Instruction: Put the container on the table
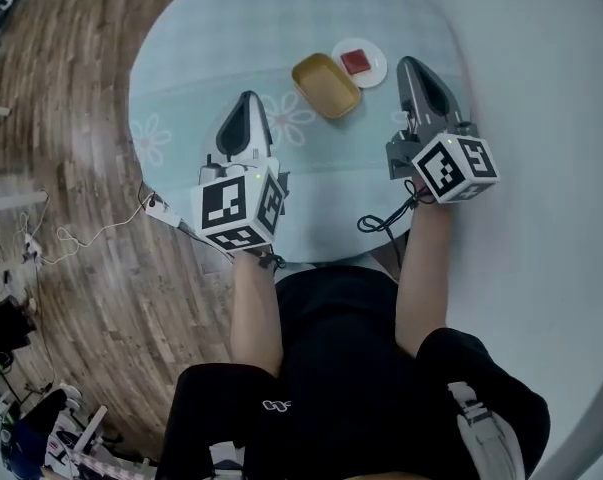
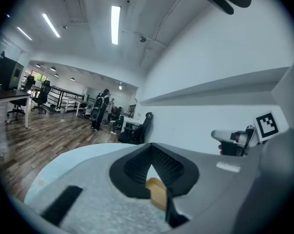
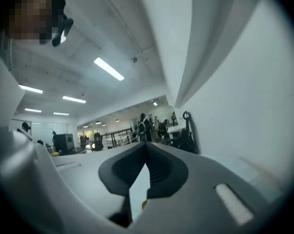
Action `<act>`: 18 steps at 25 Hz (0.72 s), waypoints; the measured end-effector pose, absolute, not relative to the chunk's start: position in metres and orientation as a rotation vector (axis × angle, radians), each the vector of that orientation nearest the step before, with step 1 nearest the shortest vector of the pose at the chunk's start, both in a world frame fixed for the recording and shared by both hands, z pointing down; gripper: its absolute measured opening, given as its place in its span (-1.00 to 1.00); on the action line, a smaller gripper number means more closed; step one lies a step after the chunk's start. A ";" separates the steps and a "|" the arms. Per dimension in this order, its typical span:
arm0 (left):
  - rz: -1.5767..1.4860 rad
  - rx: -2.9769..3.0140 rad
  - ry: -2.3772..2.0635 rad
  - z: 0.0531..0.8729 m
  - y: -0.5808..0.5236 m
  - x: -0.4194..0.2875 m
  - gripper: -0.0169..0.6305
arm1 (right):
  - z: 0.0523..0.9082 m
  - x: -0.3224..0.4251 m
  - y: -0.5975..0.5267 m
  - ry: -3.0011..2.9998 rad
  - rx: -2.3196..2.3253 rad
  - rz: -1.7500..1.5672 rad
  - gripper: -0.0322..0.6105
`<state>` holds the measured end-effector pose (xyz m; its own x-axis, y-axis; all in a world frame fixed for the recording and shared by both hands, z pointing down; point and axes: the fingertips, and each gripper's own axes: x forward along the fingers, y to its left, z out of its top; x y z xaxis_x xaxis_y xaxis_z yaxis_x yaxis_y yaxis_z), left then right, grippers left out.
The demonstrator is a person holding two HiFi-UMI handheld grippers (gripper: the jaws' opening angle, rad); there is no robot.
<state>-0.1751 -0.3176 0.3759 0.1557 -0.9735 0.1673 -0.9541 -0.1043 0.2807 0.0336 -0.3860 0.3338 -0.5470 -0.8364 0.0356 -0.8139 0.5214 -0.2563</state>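
Observation:
A tan oval container (image 1: 325, 85) stands upright on the round table (image 1: 201, 48) with its pale blue cloth. It looks empty from above. My left gripper (image 1: 249, 98) hovers to its left and nearer to me, jaws shut with nothing in them. My right gripper (image 1: 410, 64) hangs to the container's right, also shut and holding nothing. In the left gripper view the container (image 2: 157, 192) shows below the closed left gripper (image 2: 151, 148). The right gripper view shows the shut right gripper (image 3: 147, 145) against the room beyond.
A small white plate (image 1: 359, 62) with a red piece on it sits just behind the container. The table's near edge runs by my knees. Wood floor with a cable and a power strip (image 1: 163, 208) lies to the left, a white wall (image 1: 541, 88) to the right.

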 end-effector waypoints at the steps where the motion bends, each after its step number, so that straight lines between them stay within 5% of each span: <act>1: -0.092 2.140 -1.844 0.370 -0.319 -0.167 -0.96 | 0.322 0.050 -0.380 2.601 -1.439 -0.366 -0.87; 18: -0.146 2.297 -1.862 0.324 -0.298 -0.087 -0.96 | 0.309 0.080 -0.330 2.701 -1.390 -0.223 -0.87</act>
<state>-0.0870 -0.2977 0.3237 0.2106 -0.9768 0.0375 -0.9591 -0.1991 0.2011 0.0800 -0.3295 0.3089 -0.5799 -0.8145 -0.0177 -0.8006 0.5738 -0.1729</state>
